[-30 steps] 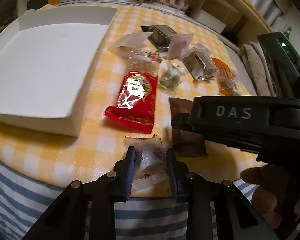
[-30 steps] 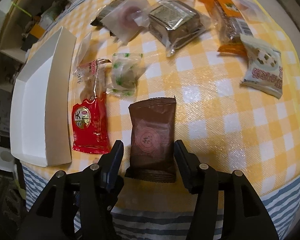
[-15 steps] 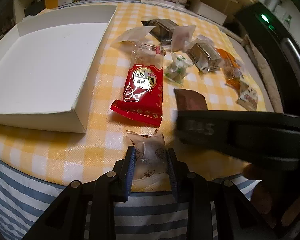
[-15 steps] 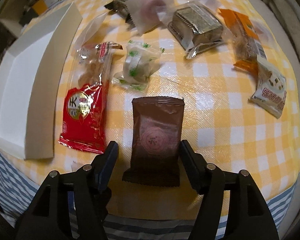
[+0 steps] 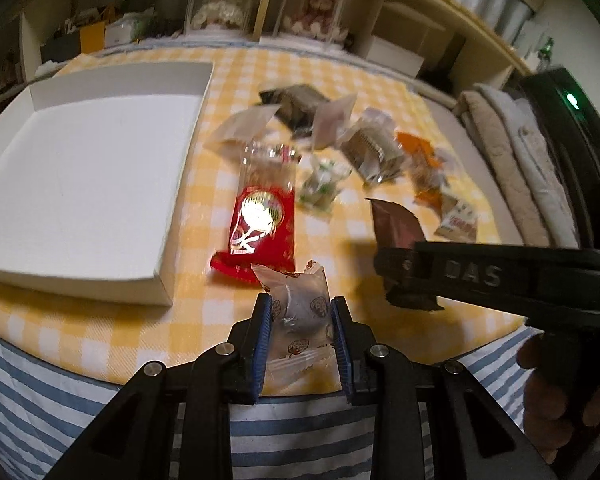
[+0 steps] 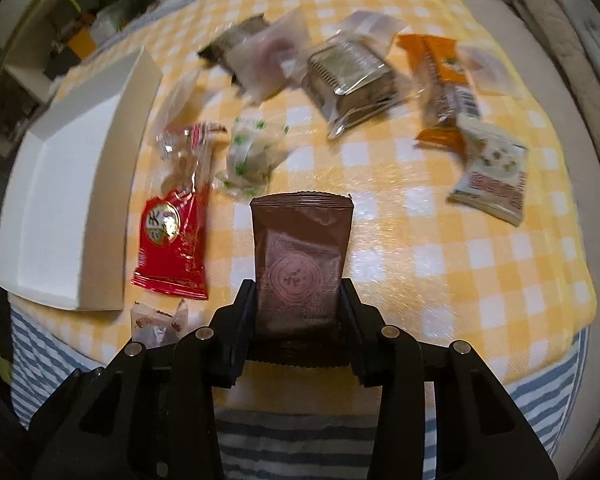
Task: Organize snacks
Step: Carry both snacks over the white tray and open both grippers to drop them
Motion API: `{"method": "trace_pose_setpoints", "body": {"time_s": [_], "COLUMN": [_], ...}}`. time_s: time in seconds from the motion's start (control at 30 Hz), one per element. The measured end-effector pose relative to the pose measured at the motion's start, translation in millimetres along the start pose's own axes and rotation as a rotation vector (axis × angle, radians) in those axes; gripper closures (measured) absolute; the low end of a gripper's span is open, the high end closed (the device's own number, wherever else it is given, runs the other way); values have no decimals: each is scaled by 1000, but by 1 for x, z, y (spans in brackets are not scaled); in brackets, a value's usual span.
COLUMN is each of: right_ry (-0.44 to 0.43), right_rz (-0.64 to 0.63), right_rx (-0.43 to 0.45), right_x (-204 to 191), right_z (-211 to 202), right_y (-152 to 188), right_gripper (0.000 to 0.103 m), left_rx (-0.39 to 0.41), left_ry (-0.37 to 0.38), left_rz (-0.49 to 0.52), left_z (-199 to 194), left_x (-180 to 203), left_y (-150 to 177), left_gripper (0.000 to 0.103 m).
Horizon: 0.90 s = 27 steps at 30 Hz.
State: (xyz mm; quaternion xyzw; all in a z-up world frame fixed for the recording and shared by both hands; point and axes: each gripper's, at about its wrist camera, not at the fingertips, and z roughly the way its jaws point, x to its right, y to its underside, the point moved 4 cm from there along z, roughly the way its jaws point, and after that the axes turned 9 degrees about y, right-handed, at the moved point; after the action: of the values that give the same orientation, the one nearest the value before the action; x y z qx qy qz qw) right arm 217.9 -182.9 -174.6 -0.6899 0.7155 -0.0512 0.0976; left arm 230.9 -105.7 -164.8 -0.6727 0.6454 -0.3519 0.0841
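Closing on the brown foil packet [image 6: 302, 264], the right gripper [image 6: 298, 312] should be lifted level while the left gripper [image 5: 300, 324] is kept clamped on the clear printed wrapper [image 5: 298, 312].

The white box [image 5: 80, 184] at the left of the left wrist view lies open-topped, its floor bare. Between it and the lower middle of the frame only the red packet [image 5: 260, 232] lies near. Snacks crowd the table [image 5: 100, 332] at upper centre and right; the lower-left cloth is bare.
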Motion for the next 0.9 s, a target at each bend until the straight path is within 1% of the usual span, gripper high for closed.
{"method": "trace_pose_setpoints", "body": {"time_s": [0.23, 0.3, 0.43, 0.5, 0.6, 0.7, 0.9], "right_ry": [-30, -35, -59, -68, -63, -79, -86], "right_rz": [33, 41, 60, 71, 81, 87, 59], "right_rx": [81, 104, 156, 187, 231, 264, 321], "right_x": [13, 25, 45, 49, 50, 49, 34], "right_z": [-32, -52, -73, -86, -102, -115, -136], "right_y": [2, 15, 13, 16, 15, 15, 7], "right_gripper": [62, 62, 62, 62, 62, 62, 62], "left_rx": [54, 67, 93, 108, 127, 133, 178], "left_ry": [14, 20, 29, 29, 25, 27, 19], "left_rz": [30, 32, 48, 61, 73, 82, 109], "left_z": [-28, -36, -56, -66, -79, -92, -130], "left_x": [5, 6, 6, 7, 8, 8, -1], "left_y": [-10, -12, -20, -25, -33, -39, -63], "left_gripper": [75, 75, 75, 75, 75, 75, 75]}}
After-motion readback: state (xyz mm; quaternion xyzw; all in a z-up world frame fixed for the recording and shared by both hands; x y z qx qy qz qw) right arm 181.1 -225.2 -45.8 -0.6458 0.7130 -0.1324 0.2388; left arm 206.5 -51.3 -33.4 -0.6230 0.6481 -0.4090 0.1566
